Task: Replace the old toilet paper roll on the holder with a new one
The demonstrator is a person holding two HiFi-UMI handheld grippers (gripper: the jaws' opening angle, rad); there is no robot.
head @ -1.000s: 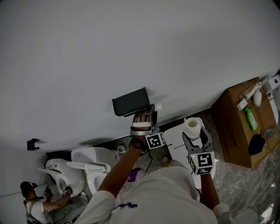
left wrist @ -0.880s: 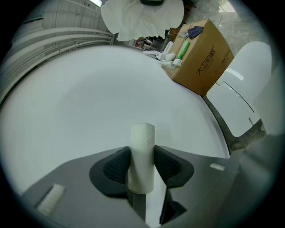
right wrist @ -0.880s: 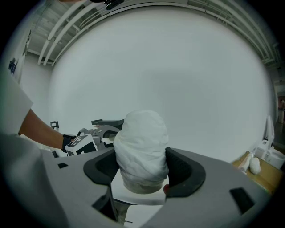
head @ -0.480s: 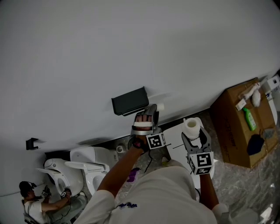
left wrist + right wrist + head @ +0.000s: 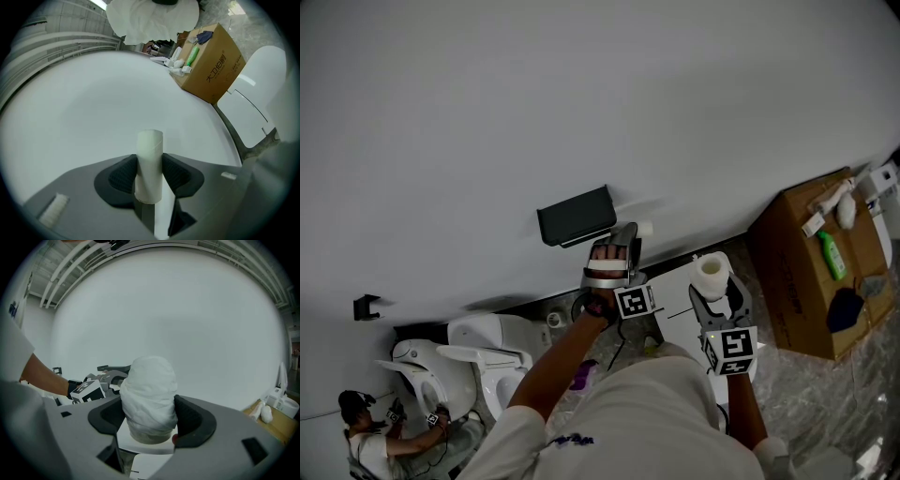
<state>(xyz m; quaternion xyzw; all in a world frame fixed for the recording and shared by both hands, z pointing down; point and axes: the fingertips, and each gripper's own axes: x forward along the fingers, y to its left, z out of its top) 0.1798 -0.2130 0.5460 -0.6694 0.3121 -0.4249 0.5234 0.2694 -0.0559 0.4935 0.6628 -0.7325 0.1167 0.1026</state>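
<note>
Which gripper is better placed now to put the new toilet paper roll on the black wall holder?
Right. The right gripper is shut on the full white toilet paper roll. The left gripper, nearer the black wall holder, is occupied by the bare pale cardboard tube.

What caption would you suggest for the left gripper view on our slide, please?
Left gripper clamped on a bare toilet paper tube, white wall ahead, cardboard box at upper right.
</note>
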